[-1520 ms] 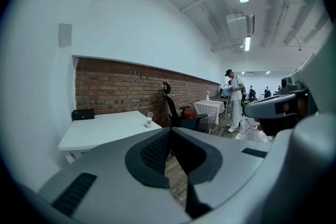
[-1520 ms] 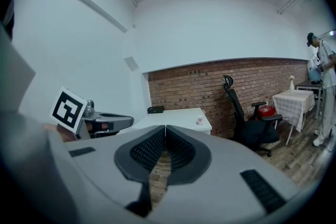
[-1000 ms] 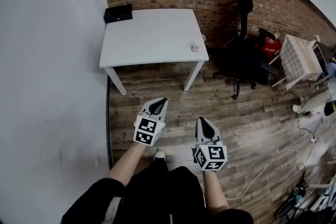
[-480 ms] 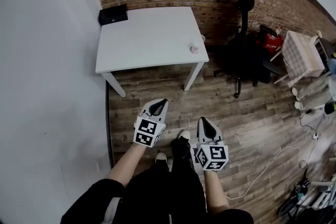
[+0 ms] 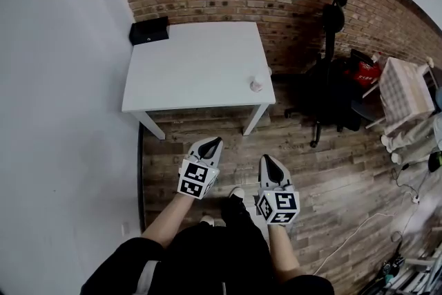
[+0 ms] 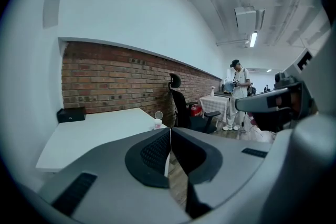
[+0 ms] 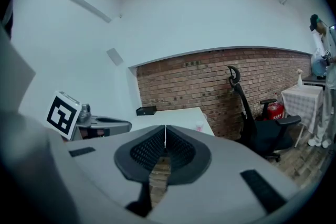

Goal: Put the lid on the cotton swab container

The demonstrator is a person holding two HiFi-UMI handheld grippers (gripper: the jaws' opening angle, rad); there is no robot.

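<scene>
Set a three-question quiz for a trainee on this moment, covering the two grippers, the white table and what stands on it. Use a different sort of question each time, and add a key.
1. Multiple choice: Where on the white table does the cotton swab container stand?
A) by its right edge
B) at its middle
C) at its far left corner
2. True or false: The left gripper holds the container.
3. Short answer: What sits at the table's far left corner?

Key
1. A.
2. False. The left gripper and the right gripper are both shut and empty, and both are over the floor, short of the table.
3. A black box.
</scene>
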